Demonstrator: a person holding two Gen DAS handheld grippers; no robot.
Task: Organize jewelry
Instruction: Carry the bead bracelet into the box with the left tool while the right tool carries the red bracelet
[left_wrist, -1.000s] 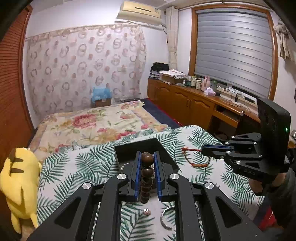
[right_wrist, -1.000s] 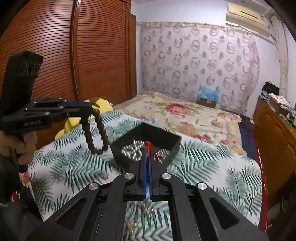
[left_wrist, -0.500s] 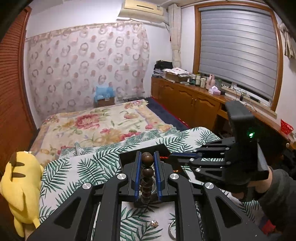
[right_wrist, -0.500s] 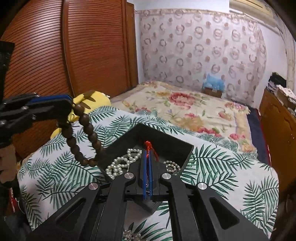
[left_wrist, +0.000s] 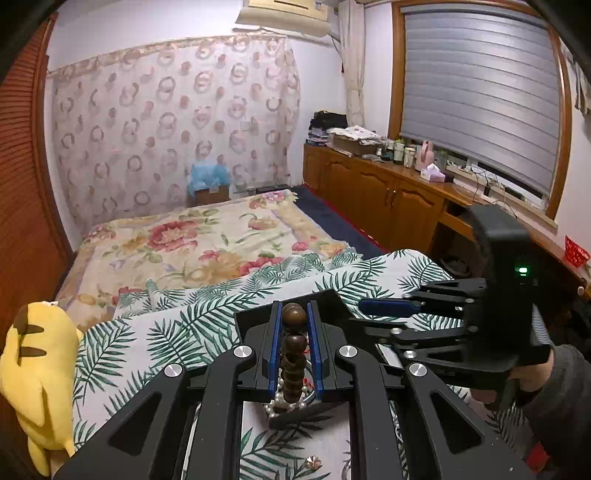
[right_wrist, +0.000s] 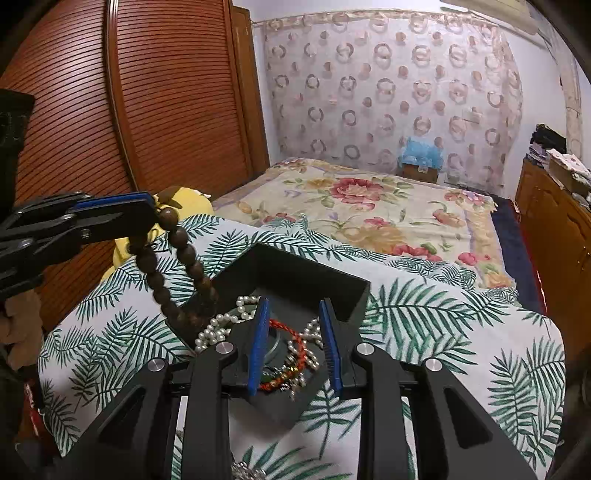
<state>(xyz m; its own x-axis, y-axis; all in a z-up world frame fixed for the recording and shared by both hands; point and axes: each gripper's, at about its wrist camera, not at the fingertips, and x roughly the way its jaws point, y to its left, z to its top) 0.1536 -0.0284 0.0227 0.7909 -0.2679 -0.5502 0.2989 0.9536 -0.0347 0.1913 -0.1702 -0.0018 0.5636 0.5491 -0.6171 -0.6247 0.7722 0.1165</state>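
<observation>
My left gripper (left_wrist: 294, 317) is shut on a brown wooden bead bracelet (left_wrist: 293, 350), which hangs over the left rim of the black jewelry box (right_wrist: 332, 284); the bracelet also shows in the right wrist view (right_wrist: 173, 273). My right gripper (right_wrist: 293, 314) is open just above the box, over a red cord bracelet (right_wrist: 291, 347) that lies inside among white pearl strands (right_wrist: 221, 328). The right gripper also shows in the left wrist view (left_wrist: 373, 314), right of the box (left_wrist: 332, 299).
The box sits on a palm-leaf cloth (right_wrist: 443, 332). A small stud (left_wrist: 312, 460) and a metal ring (left_wrist: 345, 470) lie on the cloth near me. A yellow plush toy (left_wrist: 37, 373) sits at the left edge. A floral bed (left_wrist: 207, 243) lies beyond.
My right gripper has opened and let the red cord bracelet drop into the box. My left gripper has carried the wooden beads right, over the box's edge.
</observation>
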